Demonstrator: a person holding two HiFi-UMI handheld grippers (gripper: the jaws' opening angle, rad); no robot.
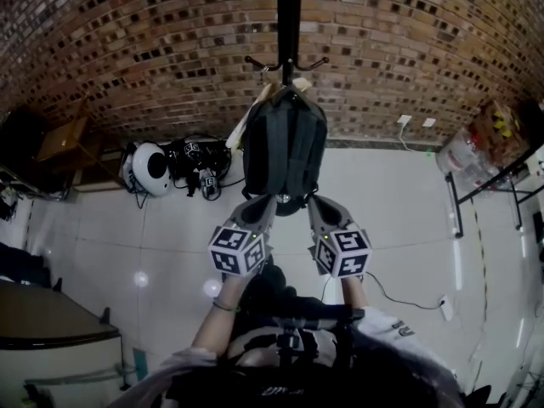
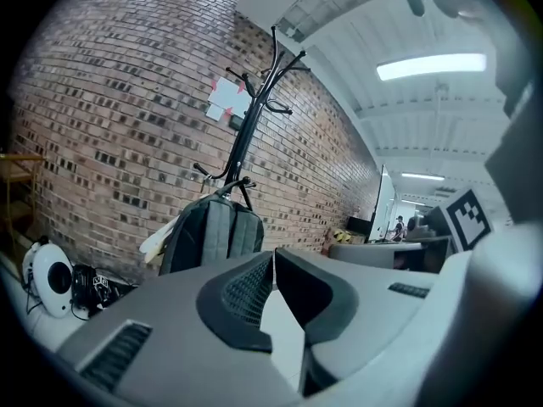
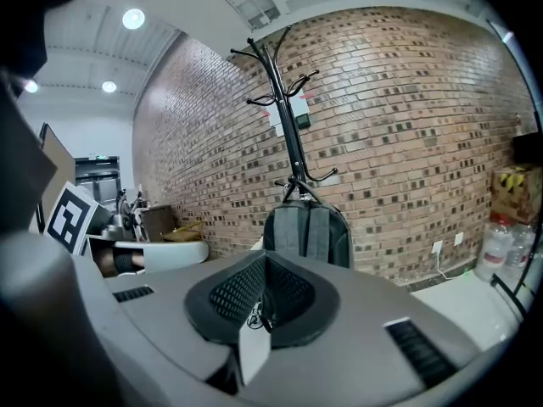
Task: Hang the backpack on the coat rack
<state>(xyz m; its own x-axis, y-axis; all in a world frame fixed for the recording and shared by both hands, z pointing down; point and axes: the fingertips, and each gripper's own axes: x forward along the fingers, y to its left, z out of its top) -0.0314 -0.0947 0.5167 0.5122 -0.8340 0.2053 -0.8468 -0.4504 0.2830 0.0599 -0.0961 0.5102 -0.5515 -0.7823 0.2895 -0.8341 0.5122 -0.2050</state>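
Floor: a pale, glossy tiled floor that reaches the red brick wall.
On the floor, left: a white round helmet-like shell and a heap of black gear lie side by side near the wall.
On the floor, right: clear plastic bottles stand near the wall; a small white plug block lies in the open.
Stand: a black metal coat rack with curved hooks.
On the stand: a dark grey fabric backpack hangs from a lower hook, against the pole.
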